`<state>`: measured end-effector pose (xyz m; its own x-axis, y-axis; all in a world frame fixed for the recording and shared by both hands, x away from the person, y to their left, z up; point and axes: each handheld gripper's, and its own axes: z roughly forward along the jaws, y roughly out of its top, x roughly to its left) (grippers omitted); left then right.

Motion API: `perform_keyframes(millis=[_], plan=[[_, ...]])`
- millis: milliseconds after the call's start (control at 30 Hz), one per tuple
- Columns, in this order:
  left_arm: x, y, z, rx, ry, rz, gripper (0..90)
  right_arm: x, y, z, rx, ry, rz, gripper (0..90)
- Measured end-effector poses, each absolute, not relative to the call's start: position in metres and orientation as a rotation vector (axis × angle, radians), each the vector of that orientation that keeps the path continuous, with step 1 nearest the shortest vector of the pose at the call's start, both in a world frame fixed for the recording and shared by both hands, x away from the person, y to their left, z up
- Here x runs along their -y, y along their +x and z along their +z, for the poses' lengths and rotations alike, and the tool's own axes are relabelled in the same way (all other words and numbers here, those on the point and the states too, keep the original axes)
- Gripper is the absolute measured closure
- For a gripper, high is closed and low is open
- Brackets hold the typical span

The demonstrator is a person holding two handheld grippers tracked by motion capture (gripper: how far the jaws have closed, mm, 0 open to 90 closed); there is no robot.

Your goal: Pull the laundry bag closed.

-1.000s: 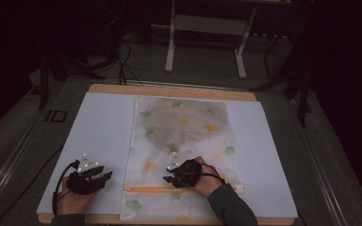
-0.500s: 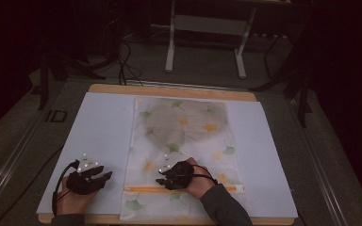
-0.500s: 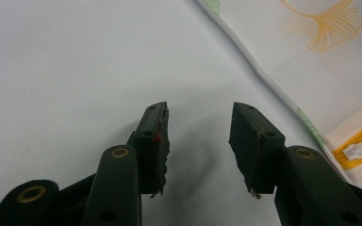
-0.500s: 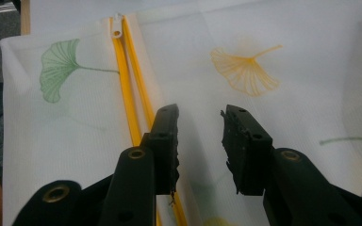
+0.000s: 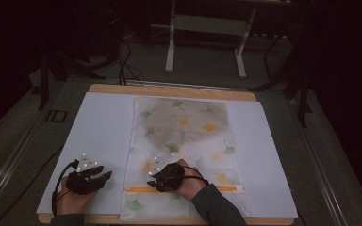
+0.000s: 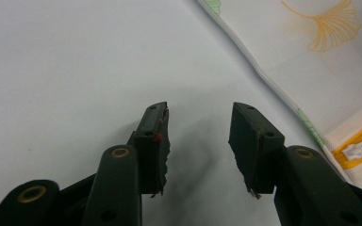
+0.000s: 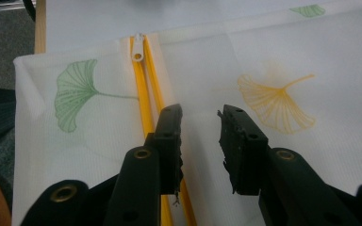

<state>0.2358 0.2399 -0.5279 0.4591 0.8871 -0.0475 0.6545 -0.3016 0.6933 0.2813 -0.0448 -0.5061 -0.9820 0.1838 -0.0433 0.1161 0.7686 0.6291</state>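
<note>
A white mesh bag point(image 5: 184, 136) printed with green and yellow ginkgo leaves lies flat on the white sheet point(image 5: 99, 122). Its yellow zipper point(image 5: 226, 189) runs across the near end, and the white pull point(image 7: 137, 55) sits at the bag's left edge. My right gripper point(image 5: 152, 181) hovers low over the bag, pointing left. Its jaws have just been closing but stand apart over the fabric point(image 7: 199, 123), gripping nothing, with one jaw above the zipper point(image 7: 147, 108). My left gripper point(image 5: 104, 173) rests open on the sheet left of the bag point(image 6: 199, 122), the pull point(image 6: 358, 150) off to its right.
The sheet covers a wooden table point(image 5: 169, 90) whose edges show at the far and near sides. Behind the table stand a white metal frame point(image 5: 205, 42) and cables point(image 5: 122, 56) on the dark floor. Bare sheet lies on both sides of the bag.
My right gripper has slid left over the bag, along the zipper toward its pull end. My left gripper has stayed where it was.
</note>
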Motion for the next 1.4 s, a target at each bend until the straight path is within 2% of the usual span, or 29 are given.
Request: perform_keyframes(millis=[600, 1400], plan=[[-0.239, 0.236, -0.528, -1.271, 2.063, 0.459, 57.3, 0.021, 0.273, -0.511, -2.878, 0.192, 1.007, 75.2], [-0.241, 0.236, -0.528, -1.271, 2.068, 0.459, 57.3, -0.003, 0.264, -0.52, -2.91, 0.147, 1.045, 75.2]])
